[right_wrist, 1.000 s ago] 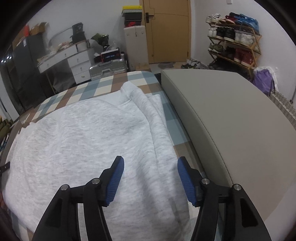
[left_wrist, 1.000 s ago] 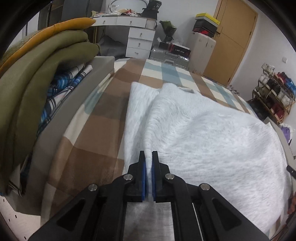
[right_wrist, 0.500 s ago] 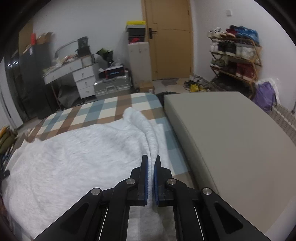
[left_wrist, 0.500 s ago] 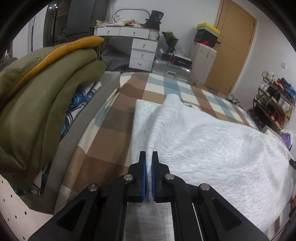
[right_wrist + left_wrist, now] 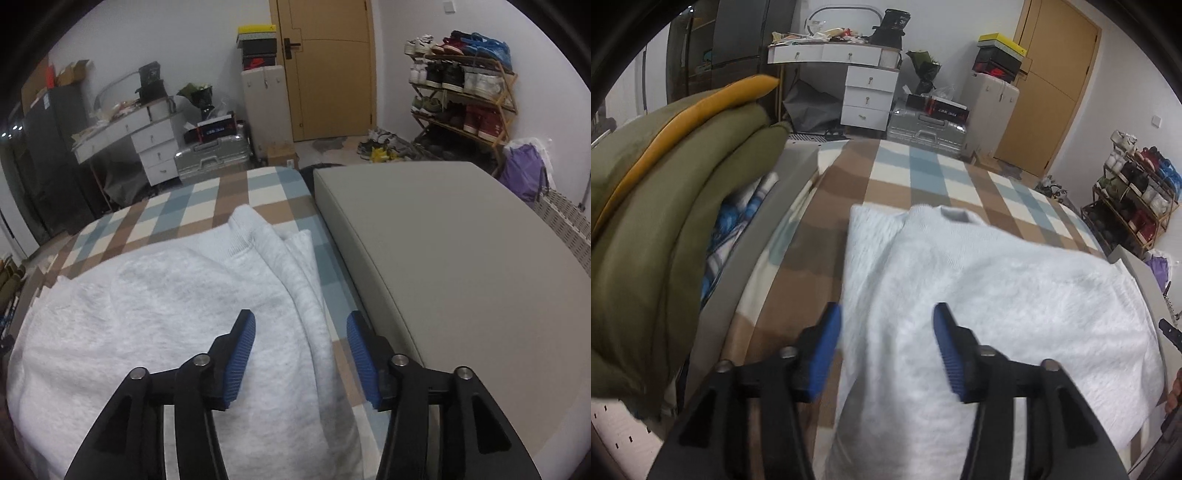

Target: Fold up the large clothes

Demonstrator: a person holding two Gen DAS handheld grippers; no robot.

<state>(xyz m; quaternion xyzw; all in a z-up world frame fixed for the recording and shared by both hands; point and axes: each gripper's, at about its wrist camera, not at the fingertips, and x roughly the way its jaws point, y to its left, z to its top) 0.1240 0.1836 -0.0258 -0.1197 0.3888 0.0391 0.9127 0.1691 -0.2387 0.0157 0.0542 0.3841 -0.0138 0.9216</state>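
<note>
A large pale grey sweater [image 5: 979,295] lies spread on a checked brown, blue and cream blanket [image 5: 923,173], neck band at the far end. Its left side is folded in over the body. My left gripper [image 5: 886,332] hovers over that folded edge with its jaws opening and nothing pinched between the blue pads. In the right wrist view the same sweater [image 5: 166,314] has its right side folded in as well. My right gripper [image 5: 301,338] hangs above that fold, jaws opening, the cloth lying loose beneath them.
A stack of olive and mustard folded clothes [image 5: 665,206] sits on a grey cushion at the left. A grey padded bench [image 5: 461,266] borders the blanket on the right. White drawers [image 5: 868,96], a silver suitcase [image 5: 210,155], a shoe rack [image 5: 461,88] and a door [image 5: 325,66] stand beyond.
Half a second ago both grippers were shut on ridges of the sweater. Both have let go and opened, and the cloth has dropped flat. Both views have risen slightly.
</note>
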